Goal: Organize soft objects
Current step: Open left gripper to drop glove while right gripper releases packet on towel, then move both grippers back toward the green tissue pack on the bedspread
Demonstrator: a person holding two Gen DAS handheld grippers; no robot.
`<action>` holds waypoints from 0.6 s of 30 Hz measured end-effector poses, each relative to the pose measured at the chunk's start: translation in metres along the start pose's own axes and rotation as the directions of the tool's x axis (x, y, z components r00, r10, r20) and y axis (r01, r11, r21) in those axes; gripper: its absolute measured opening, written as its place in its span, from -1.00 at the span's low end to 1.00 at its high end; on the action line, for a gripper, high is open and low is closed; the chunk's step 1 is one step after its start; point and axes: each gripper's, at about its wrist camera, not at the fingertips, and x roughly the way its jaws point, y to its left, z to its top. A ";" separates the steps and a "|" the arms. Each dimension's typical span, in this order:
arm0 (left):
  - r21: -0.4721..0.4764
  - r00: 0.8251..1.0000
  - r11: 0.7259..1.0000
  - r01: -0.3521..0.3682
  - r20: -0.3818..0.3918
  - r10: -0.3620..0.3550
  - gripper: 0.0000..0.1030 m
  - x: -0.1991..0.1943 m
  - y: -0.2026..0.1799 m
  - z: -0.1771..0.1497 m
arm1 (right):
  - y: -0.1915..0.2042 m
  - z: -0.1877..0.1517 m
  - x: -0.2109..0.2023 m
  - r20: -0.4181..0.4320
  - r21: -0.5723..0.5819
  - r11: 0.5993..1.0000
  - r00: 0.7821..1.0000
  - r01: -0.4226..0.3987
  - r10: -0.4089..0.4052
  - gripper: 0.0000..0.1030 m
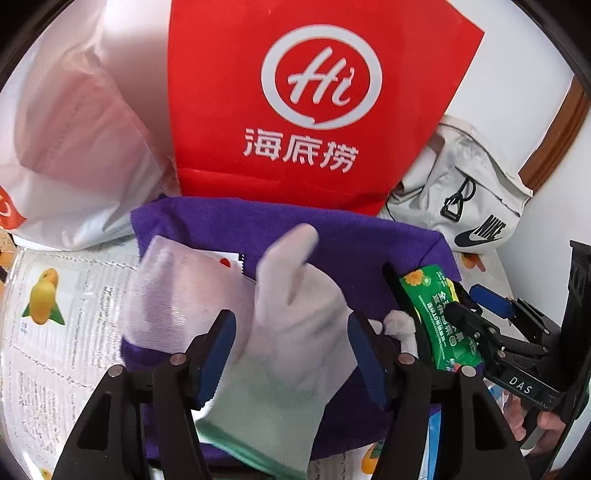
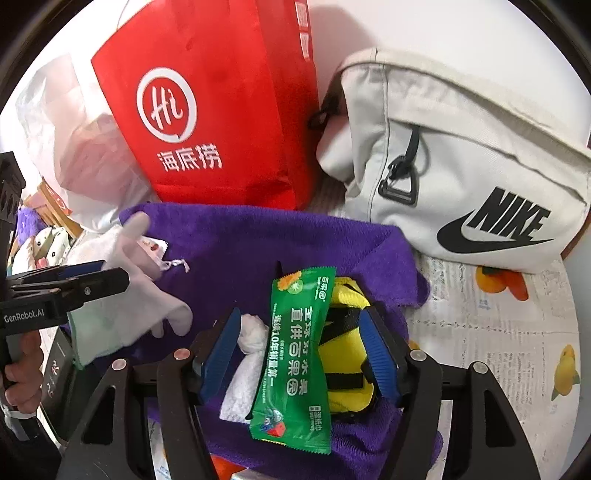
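At nine o'clock in the left wrist view, a thin white plastic bag (image 1: 70, 147) sat on the fruit-printed newspaper sheet (image 1: 55, 332). At twelve o'clock stood a tall red paper bag with a white round logo (image 1: 314, 110). Below it lay a soft purple towel (image 1: 332, 240), spread flat. On the towel lay a white cloth glove with a pale green cuff (image 1: 288, 332), fingers pointing to twelve o'clock. The left gripper (image 1: 291, 354) had its blue pads apart, one on each side of the glove, not pressing it. A clear plastic pouch (image 1: 184, 288) lay at the glove's ten o'clock side.

At three o'clock, the right gripper (image 2: 299, 350) also stood wide, and nothing was squeezed. Between its pads, on the towel, lay a crumpled white tissue (image 2: 251, 339), a shiny green snack packet with white letters (image 2: 295, 362), and a small yellow pouch with black straps (image 2: 347, 354), from left to right. At two o'clock, a cream cloth bag with a black Nike logo (image 2: 461, 166) leaned on the white wall (image 2: 443, 26).
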 end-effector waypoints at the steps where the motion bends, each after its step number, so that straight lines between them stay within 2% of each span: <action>1: 0.001 1.000 1.000 -0.003 0.010 0.003 0.18 -0.004 0.000 0.001 | 0.002 0.000 -0.004 0.009 0.003 1.000 1.000 0.001 -0.001 0.29; 6: 0.014 0.997 1.000 -0.014 0.076 0.013 0.18 -0.031 0.001 0.002 | 0.013 -0.002 -0.024 0.044 -0.010 1.000 0.999 -0.025 0.026 0.29; 12: 0.045 0.984 0.998 -0.045 0.175 0.037 0.18 -0.070 -0.003 -0.004 | 0.030 -0.012 -0.054 0.066 -0.029 0.999 0.997 -0.032 0.034 0.28; 18: 0.035 0.988 0.998 -0.053 0.149 0.047 0.18 -0.093 -0.003 -0.031 | 0.056 -0.051 -0.090 0.046 -0.059 0.995 0.996 -0.080 0.083 0.29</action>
